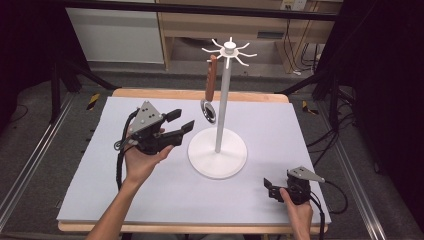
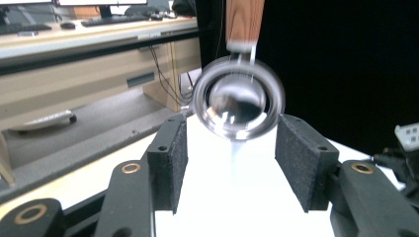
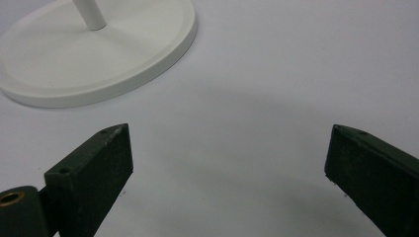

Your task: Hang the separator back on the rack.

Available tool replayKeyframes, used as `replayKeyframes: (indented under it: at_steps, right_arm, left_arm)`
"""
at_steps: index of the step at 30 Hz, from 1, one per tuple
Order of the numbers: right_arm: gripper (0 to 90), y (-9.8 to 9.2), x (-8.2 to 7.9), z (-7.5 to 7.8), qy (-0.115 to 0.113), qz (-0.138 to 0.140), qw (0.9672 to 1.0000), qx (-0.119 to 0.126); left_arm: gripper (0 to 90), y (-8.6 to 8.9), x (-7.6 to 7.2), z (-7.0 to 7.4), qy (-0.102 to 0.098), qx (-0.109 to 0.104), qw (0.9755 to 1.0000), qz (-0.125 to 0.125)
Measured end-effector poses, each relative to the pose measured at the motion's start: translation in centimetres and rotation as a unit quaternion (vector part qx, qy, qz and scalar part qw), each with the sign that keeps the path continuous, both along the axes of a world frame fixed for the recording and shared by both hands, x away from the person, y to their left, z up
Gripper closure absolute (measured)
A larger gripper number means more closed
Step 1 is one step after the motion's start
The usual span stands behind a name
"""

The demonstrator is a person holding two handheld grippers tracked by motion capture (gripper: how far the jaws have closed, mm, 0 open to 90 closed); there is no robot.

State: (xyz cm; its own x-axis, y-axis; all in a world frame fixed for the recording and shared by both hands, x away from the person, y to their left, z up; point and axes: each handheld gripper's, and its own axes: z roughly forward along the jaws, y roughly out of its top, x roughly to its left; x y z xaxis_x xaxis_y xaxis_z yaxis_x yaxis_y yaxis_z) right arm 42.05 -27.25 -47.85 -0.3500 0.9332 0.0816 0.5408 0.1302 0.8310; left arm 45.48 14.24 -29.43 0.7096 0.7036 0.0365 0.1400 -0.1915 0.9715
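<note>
A white hook stand rises from a round base in the middle of the table. From one of its top hooks hangs a utensil with a wooden handle and a round metal bowl. My left gripper floats just left of that bowl, open, with nothing between its pads. In the left gripper view the shiny bowl hangs just past my left gripper and touches neither pad. My right gripper rests low at the front right, open wide over bare mat, with the stand's base ahead of it.
A pale grey mat covers the wooden table. Behind the table stand a wooden bench and cables on the floor. Dark frame legs flank both sides.
</note>
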Motion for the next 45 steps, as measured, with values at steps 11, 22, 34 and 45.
replayKeyframes:
  at_steps: [11,22,34,45]
  right_arm:
    - [5.0,0.0,0.0,-0.1,-0.001,-0.003,1.0,-0.003]
    - [5.0,0.0,0.0,-0.1,0.002,-0.006,1.0,-0.003]
    - [5.1,-0.2,0.0,-0.2,0.007,-0.016,0.9996,-0.022]
    - [5.3,-0.6,0.0,-0.4,0.014,-0.023,0.9991,-0.032]
  left_arm:
    - [42.8,1.8,-0.8,-4.4,0.039,0.02,0.9989,0.013]
    - [39.9,3.8,-1.4,-8.6,0.081,0.047,0.995,0.034]
    - [35.2,7.0,-2.0,-12.9,0.122,0.064,0.9874,0.078]
    - [32.1,9.5,-2.6,-15.0,0.138,0.082,0.9795,0.122]
